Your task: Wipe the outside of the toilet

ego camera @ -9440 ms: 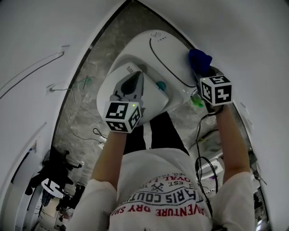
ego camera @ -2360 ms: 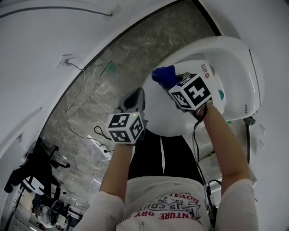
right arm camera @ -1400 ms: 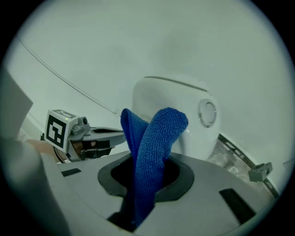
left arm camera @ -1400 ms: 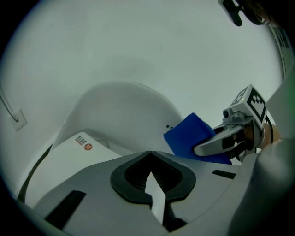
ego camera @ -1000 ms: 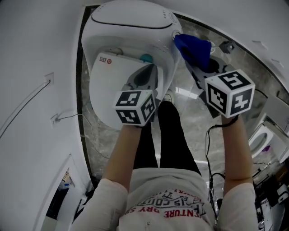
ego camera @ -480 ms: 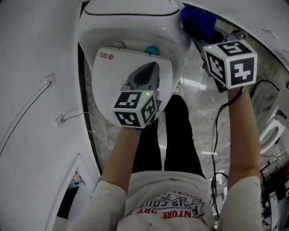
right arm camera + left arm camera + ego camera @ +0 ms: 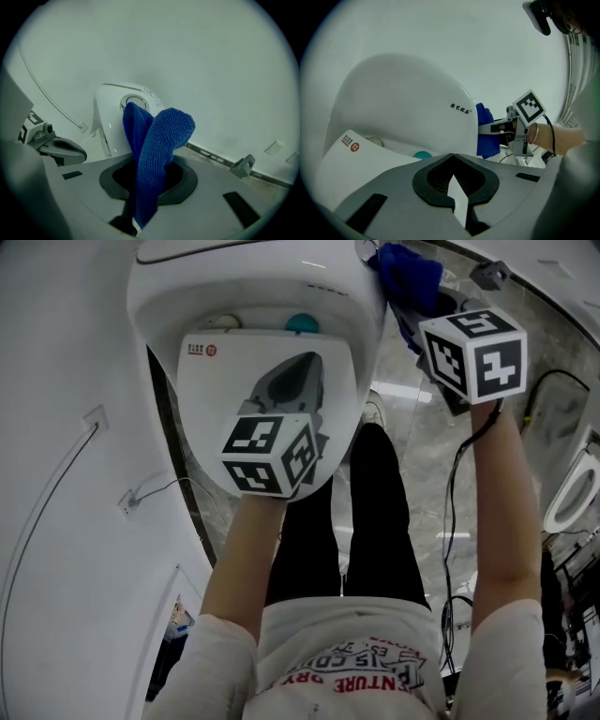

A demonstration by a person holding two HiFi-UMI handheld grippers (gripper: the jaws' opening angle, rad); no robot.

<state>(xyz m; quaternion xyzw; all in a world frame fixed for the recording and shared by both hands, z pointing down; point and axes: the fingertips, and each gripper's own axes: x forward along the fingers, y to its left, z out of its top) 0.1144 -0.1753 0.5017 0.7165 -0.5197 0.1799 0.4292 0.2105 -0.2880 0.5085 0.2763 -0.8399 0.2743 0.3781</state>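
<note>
The white toilet fills the top of the head view, and a flat white part with a red label lies across it. My right gripper is shut on a blue cloth that is pressed against the toilet's right outer side near the back. In the right gripper view the cloth stands up out of the gripper, with the toilet just behind. My left gripper hovers over the flat white part, shut and holding nothing. From the left gripper view I see the cloth at the toilet's edge.
A white wall with a thin cable runs along the left. Grey marble floor lies to the right, with black cables and another white fixture. A small grey wall fitting sits close to the cloth. The person's legs stand before the toilet.
The right gripper went from the bowl's front to its right side and, over the last second, has slid the cloth towards the back. The left gripper stays over the toilet.
</note>
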